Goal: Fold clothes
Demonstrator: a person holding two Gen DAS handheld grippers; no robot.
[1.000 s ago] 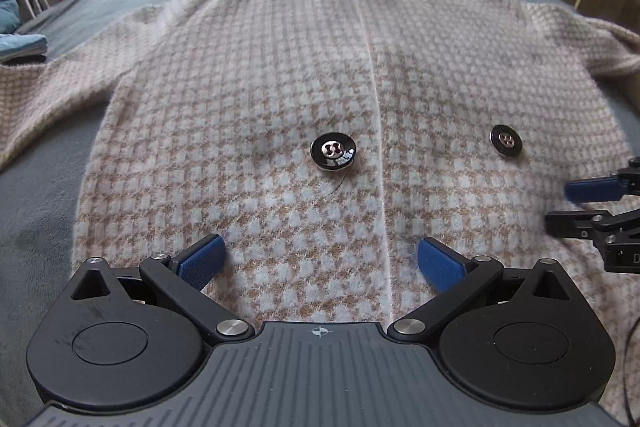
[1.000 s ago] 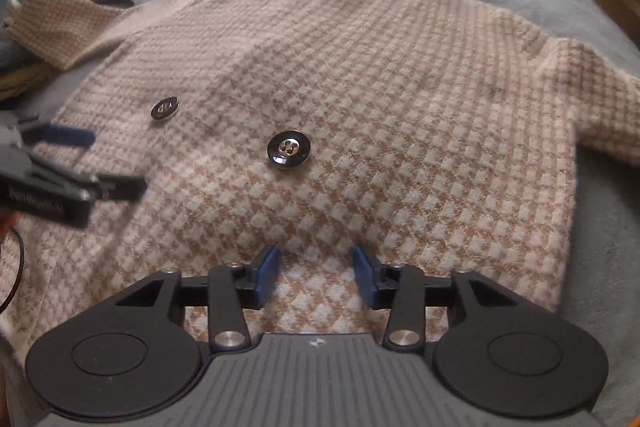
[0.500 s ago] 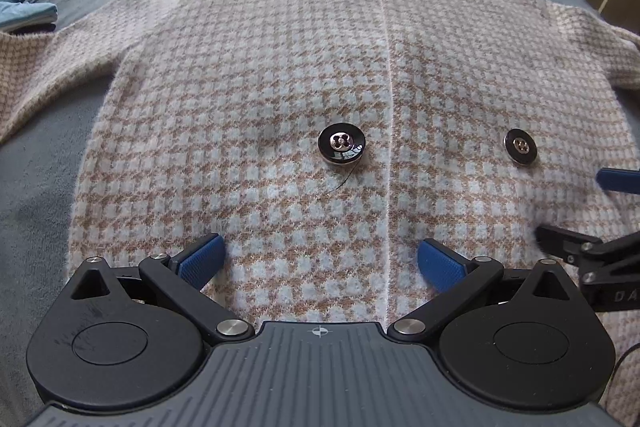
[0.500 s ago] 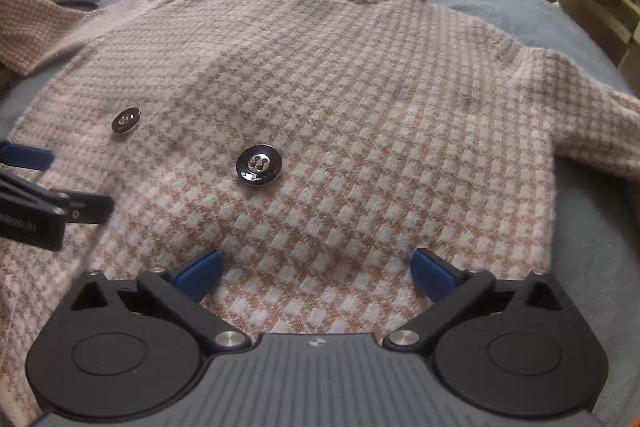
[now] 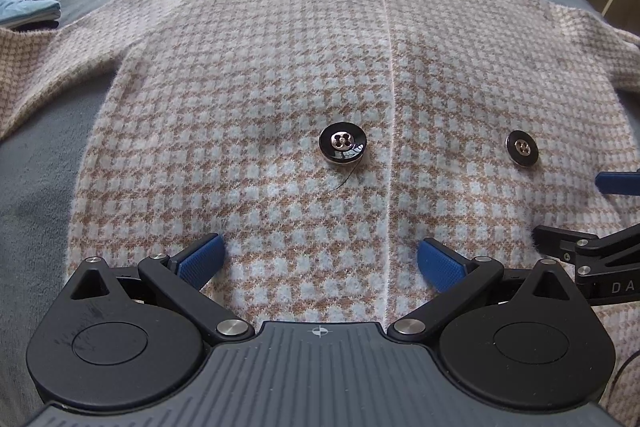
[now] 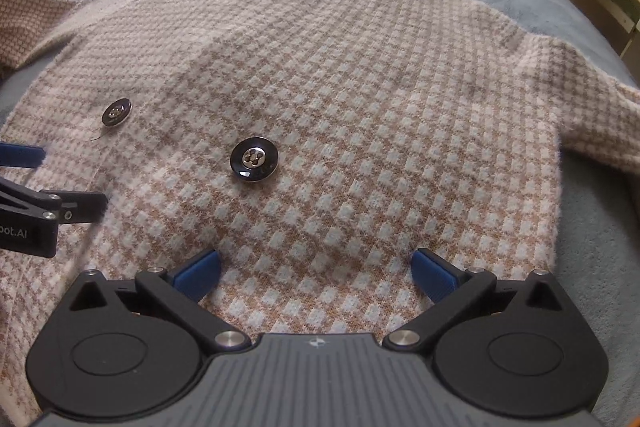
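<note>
Light: soft daylight from the far side, moderately bright.
Shadows: faint, diffuse.
Glare: highlights on the black buttons [image 5: 343,145].
Distortion: strong fisheye bending at edges.
Focus: sharp centre, soft corners.

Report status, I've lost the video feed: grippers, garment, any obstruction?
Left hand-held gripper open, right hand-held gripper open, both empty. Checked coat flat on bed, unfolded. Nothing on it.

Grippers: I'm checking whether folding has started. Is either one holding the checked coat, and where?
Nothing is held. The left gripper and right gripper are both open above the coat, with no fabric between their fingers.
</note>
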